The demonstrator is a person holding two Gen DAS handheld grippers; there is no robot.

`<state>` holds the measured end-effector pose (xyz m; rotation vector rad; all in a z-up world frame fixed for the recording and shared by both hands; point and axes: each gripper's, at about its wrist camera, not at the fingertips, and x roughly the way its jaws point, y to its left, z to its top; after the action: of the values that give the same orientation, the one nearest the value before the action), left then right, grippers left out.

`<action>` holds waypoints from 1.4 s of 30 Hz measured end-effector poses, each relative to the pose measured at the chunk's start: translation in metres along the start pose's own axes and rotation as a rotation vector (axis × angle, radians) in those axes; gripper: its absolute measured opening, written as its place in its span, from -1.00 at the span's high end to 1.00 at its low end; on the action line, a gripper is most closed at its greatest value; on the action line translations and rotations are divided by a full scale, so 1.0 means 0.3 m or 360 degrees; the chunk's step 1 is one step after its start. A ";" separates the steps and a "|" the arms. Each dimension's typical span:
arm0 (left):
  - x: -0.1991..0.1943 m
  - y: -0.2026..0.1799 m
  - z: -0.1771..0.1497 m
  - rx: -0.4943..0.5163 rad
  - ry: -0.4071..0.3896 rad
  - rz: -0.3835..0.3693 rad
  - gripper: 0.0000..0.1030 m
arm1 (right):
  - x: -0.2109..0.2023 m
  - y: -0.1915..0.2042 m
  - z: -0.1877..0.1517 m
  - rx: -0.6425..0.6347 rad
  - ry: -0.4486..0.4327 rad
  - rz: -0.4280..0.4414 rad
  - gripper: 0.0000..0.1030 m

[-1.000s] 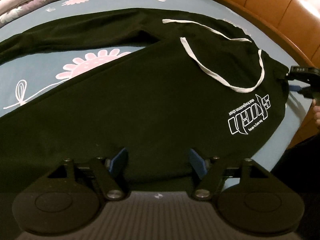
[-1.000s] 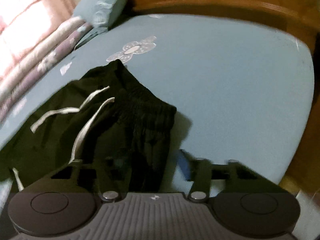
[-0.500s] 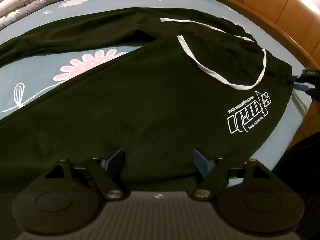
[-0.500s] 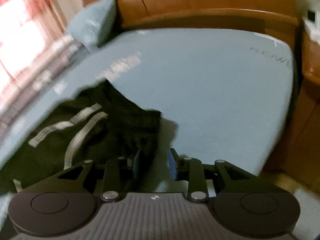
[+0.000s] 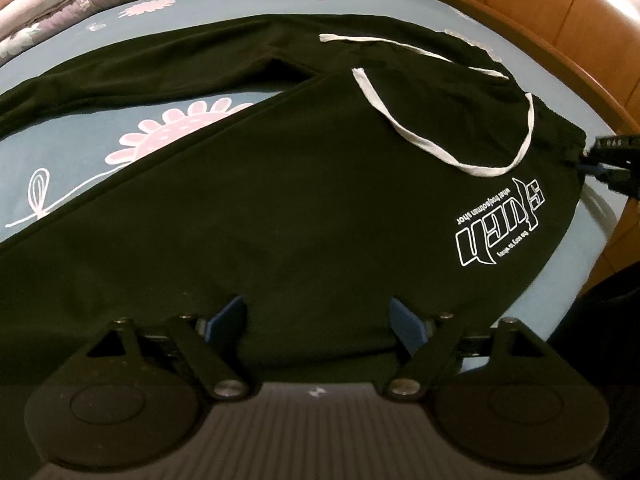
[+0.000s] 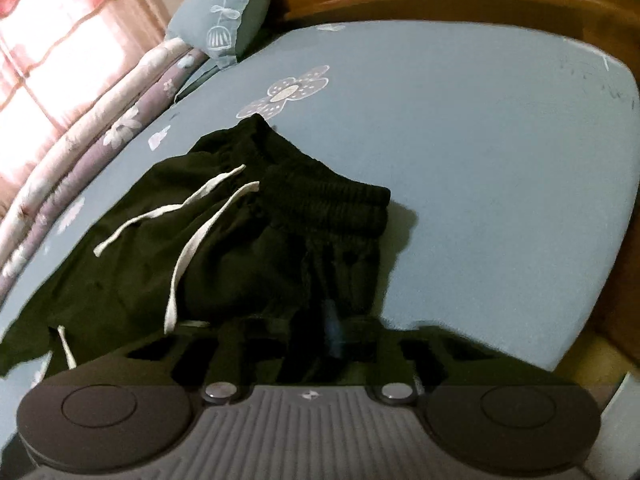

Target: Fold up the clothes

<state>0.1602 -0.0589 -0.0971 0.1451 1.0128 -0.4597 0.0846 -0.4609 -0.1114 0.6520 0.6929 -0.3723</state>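
- Black trousers [image 5: 304, 200]: soft matt cloth; waistband [image 6: 332, 196] showing as ribbed, gathered knit.
- Drawstring [image 5: 440, 152]: flat white woven tape, matt.
- Bed sheet [image 6: 480, 140]: smooth blue cloth, printed flowers.
- Bed frame [image 5: 560, 20]: glossy varnished wood, catching light.
- Left gripper [image 5: 320, 320]: matt black plastic, blue pads, shiny metal pivots.

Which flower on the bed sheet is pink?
The big daisy flower beside the black pants, in the gap between the two legs. The smaller flowers farther back look whitish.
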 end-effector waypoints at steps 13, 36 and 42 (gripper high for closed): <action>-0.039 0.019 -0.003 -0.0038 0.0014 -0.0016 -0.57 | -0.084 -0.018 0.018 -0.0003 -0.0228 -0.0050 0.82; -0.186 0.075 0.023 -0.0125 -0.0107 0.0160 -0.57 | 0.041 0.327 0.000 -0.0687 -0.0034 0.0349 0.22; -0.168 0.052 -0.053 -0.0049 0.0018 0.0177 -0.57 | -0.015 0.484 -0.139 -0.1085 0.0004 0.0565 0.03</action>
<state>0.1322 -0.0244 -0.0642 0.1759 1.0168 -0.3420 0.1371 -0.3251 -0.0709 0.1156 0.6398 0.1969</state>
